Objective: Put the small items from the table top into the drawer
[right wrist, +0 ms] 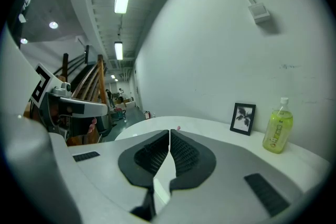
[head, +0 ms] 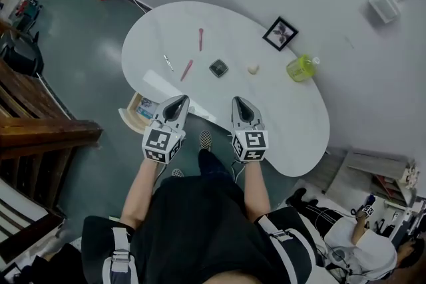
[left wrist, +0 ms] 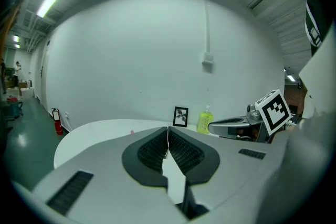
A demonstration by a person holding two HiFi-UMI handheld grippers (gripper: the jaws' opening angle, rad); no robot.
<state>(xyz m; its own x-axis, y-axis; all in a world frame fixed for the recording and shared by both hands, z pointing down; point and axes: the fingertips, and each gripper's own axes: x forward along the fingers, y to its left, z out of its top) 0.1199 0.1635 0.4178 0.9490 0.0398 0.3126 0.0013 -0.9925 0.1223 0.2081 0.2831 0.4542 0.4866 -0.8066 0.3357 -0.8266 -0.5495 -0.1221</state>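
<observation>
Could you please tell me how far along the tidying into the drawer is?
Nothing looks done: two red pens, a thin silver stick, a dark square piece and a pale lump lie on the table. Nothing is in hand: the left claw and right claw are shut and empty. All five remain to go into the drawer, which looks open below the table.

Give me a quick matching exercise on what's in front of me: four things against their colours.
Things:
1. bottle
2. picture frame
3. table
4. far pen

Colours:
a. white
b. red
c. yellow-green
d. black

Pairs: 1-c, 2-d, 3-a, 4-b
</observation>
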